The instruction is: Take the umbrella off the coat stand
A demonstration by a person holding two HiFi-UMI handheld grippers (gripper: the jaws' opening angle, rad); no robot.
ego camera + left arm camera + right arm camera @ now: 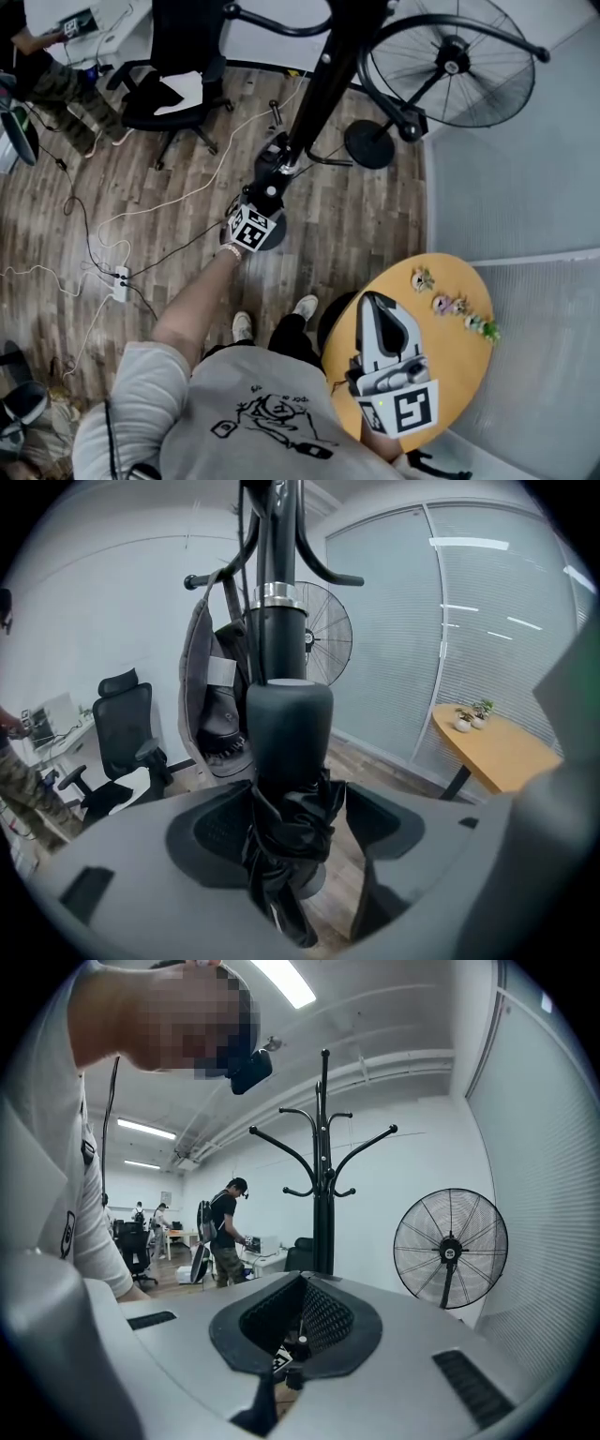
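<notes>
Left tongs pinch the folded black fabric umbrella, upright just beside the pole of the black metal coat stand, well beyond the left edge of the round wooden tabletop. Right tongs pressed together, holding nothing, above that tabletop's near-left edge.

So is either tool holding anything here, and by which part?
The left tool is shut on the folded black umbrella, gripping its bunched fabric just below its smooth rounded end. The right tool holds nothing.
</notes>
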